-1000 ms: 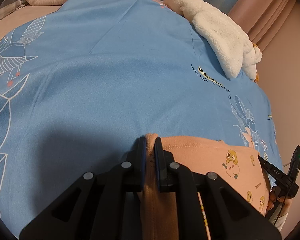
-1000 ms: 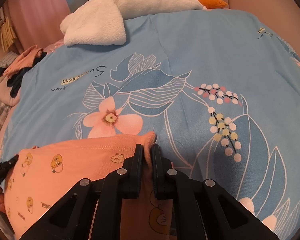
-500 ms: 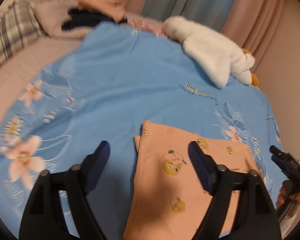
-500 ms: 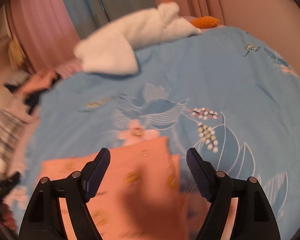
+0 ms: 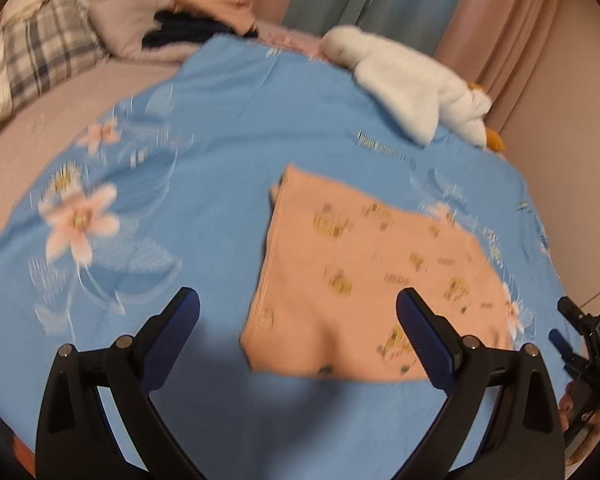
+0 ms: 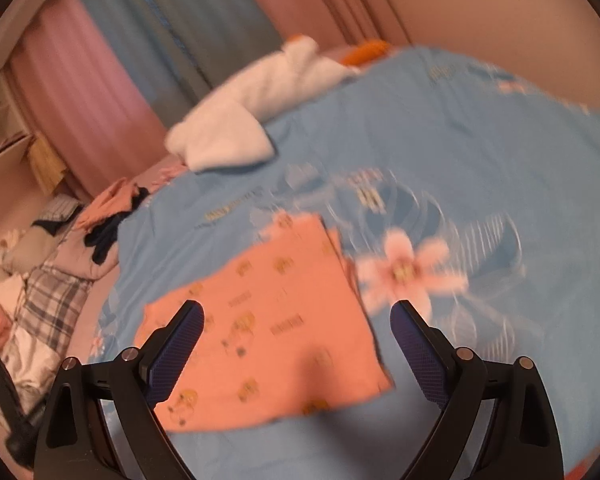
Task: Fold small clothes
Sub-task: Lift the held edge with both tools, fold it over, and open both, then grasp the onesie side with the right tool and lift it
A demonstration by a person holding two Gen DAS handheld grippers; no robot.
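A small orange garment (image 5: 364,272) printed with yellow cartoon figures lies folded flat on the blue floral quilt (image 5: 220,120). My left gripper (image 5: 298,324) hangs above its near left corner, jaws wide and still opening, nothing pressed between the pads. The right wrist view shows the same garment (image 6: 276,328) below my right gripper (image 6: 296,336), whose jaws are also wide and opening, free of the cloth. The right gripper's tip (image 5: 580,332) shows at the right edge of the left wrist view. Both views are blurred by motion.
A white plush toy (image 5: 412,88) with an orange beak lies at the far edge of the quilt. A pile of dark and peach clothes (image 5: 204,20) and plaid pillows (image 5: 44,52) sit at the far left. Curtains (image 6: 140,60) and a wall close the far side.
Both grippers let go of the garment's top edge, opened wide and pulled back and up. The garment now lies flat and folded on the quilt.
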